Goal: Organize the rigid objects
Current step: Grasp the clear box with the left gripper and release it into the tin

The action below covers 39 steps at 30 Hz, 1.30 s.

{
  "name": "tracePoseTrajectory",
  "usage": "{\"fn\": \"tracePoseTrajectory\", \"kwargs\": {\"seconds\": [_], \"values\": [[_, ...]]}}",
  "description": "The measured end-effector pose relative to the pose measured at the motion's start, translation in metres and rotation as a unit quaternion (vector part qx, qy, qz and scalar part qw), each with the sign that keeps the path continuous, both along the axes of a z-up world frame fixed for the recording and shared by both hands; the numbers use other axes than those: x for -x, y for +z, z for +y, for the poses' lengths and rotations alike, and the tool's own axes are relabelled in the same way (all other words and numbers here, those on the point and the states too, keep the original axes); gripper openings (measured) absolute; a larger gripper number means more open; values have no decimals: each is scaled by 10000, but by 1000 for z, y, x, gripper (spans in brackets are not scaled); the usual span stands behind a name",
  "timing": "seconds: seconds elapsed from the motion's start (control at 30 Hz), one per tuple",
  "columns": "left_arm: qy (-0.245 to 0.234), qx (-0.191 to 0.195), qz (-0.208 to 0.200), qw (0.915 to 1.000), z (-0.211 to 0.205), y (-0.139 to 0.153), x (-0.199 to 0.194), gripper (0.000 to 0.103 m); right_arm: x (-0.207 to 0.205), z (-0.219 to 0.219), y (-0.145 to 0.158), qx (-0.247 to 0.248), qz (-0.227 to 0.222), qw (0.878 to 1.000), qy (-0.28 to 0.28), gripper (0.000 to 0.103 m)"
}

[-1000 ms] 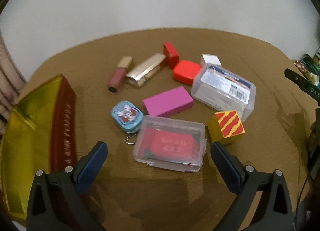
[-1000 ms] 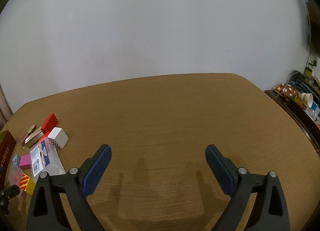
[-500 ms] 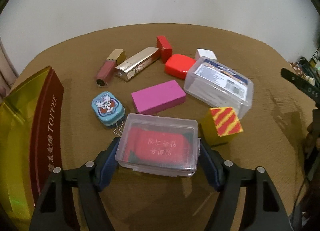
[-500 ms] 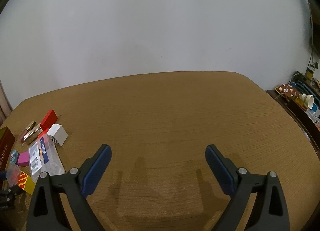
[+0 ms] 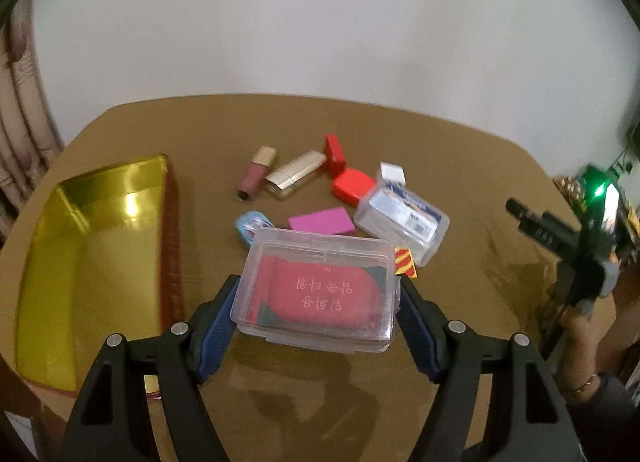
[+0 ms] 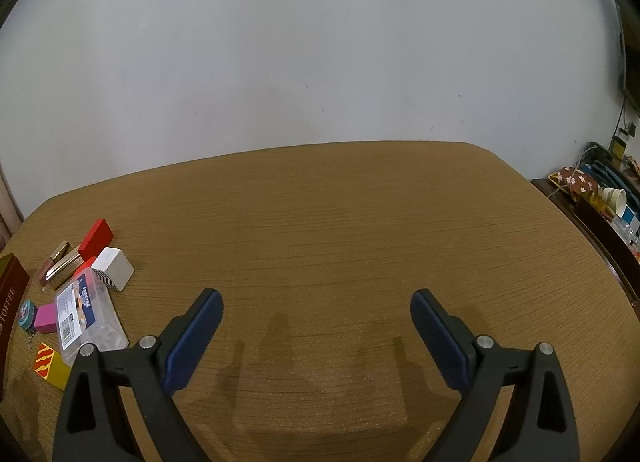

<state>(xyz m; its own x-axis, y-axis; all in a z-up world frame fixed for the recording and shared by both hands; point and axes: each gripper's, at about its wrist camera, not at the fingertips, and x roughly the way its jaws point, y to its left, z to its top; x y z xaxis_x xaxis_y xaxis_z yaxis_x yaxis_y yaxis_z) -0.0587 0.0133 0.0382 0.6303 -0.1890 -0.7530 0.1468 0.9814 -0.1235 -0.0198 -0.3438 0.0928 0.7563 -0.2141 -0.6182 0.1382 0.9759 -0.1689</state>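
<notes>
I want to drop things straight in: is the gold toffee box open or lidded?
Open. The gold box shows its shiny bare interior and inner walls, with no lid over it.
</notes>
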Motion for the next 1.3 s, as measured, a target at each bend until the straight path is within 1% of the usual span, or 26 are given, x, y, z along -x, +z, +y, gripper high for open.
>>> {"fn": "tracePoseTrajectory", "kwargs": {"seconds": [0.1, 0.23, 0.3, 0.47, 0.6, 0.7, 0.77, 0.87, 0.93, 0.97, 1.03, 1.07, 1.13, 1.23, 1.3], "values": [[197, -100, -116, 9997, 17, 16, 8, 70, 0, -1, 0, -19, 24, 10000, 2, 97], [491, -314, -237, 9980, 43, 26, 10, 70, 1, -2, 0, -24, 13, 10000, 3, 97], [676, -396, -202, 9967, 59, 26, 7, 70, 1, -2, 0, -22, 26, 10000, 0, 97], [1146, -458, -64, 9923, 105, 17, -3, 70, -2, -2, -1, 10, 120, 9999, -33, 97], [1465, -434, 51, 9882, 144, 12, -17, 70, -4, -1, -2, 51, 187, 9998, -37, 97], [1592, -399, 232, 9862, 167, 5, -31, 70, -5, -1, -3, 81, 238, 9997, -52, 97], [1569, -406, 361, 9861, 178, 1, -41, 70, -6, 0, -4, 96, 254, 9996, -63, 97], [1602, -589, 464, 9842, 184, -3, -50, 70, -8, 3, -6, 130, 284, 9995, -89, 97], [1518, -692, 574, 9843, 187, -7, -60, 70, -9, 4, -7, 150, 305, 9994, -101, 97], [1578, -761, 593, 9828, 187, -9, -65, 70, -9, 4, -7, 160, 312, 9993, -108, 97], [1530, -706, 708, 9831, 191, -13, -72, 70, -10, 6, -8, 168, 322, 9993, -123, 97], [1522, -655, 833, 9827, 193, -17, -79, 70, -10, 6, -9, 170, 329, 9992, -127, 97], [1659, -740, 909, 9792, 198, -22, -87, 70, -10, 6, -9, 169, 330, 9992, -129, 97], [1741, -746, 1186, 9747, 205, -34, -102, 71, -10, 7, -9, 165, 336, 9992, -128, 97], [1855, -805, 1208, 9719, 208, -39, -108, 71, -10, 7, -9, 169, 332, 9992, -128, 97]]}}
